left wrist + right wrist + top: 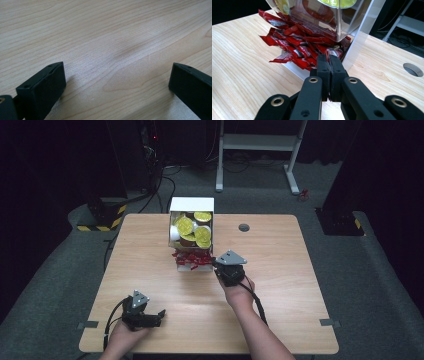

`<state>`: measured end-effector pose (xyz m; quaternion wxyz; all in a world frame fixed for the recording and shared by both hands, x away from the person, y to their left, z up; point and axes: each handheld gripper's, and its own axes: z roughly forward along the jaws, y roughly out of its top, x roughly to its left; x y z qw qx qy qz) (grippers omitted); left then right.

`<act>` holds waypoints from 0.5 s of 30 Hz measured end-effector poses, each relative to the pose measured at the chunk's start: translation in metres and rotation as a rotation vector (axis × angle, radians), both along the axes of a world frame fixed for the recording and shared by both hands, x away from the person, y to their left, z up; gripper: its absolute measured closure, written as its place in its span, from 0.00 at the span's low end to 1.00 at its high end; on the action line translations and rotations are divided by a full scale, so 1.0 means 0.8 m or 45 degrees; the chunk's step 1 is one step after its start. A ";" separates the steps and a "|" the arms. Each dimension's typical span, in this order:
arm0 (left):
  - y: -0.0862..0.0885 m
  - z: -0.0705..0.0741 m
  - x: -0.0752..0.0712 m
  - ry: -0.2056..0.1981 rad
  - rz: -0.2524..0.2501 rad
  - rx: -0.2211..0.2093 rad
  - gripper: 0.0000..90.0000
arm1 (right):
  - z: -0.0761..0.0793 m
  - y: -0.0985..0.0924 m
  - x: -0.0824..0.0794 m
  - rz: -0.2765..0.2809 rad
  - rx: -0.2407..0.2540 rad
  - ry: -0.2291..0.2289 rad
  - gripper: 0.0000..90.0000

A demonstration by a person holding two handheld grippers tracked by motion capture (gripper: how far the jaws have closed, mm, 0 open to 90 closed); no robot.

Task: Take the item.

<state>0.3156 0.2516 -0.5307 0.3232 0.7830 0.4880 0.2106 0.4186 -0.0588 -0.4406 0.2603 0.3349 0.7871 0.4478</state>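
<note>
A white dispenser box (192,203) stands at the table's far middle, its upper bin filled with cups with yellow-green lids (185,225). A heap of red sachets (191,259) spills from its lower tray. In the right gripper view the red sachets (294,47) lie under the clear bin wall (332,25). My right gripper (215,262) (328,59) is shut, its tips at the near edge of the heap; I cannot tell whether a sachet is pinched. My left gripper (161,316) (116,72) rests open low over bare wood near the front left edge.
The wooden table (280,270) has a round cable hole (244,227) (413,69) to the right of the box. Behind the table stand a white frame (260,142), cables and dark equipment on grey carpet.
</note>
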 end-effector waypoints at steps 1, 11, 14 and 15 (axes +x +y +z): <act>0.000 0.000 0.000 0.003 0.001 -0.003 0.01 | 0.000 -0.001 -0.001 0.003 0.002 -0.006 0.99; -0.001 0.000 0.000 0.003 -0.002 -0.006 0.01 | 0.000 -0.006 -0.014 0.012 0.013 -0.022 0.99; 0.000 0.000 0.000 0.003 -0.006 -0.001 0.01 | 0.000 -0.008 -0.017 0.013 0.021 -0.028 0.99; 0.000 0.000 0.000 0.001 -0.005 -0.002 0.01 | 0.001 -0.009 -0.018 0.015 0.024 -0.032 0.99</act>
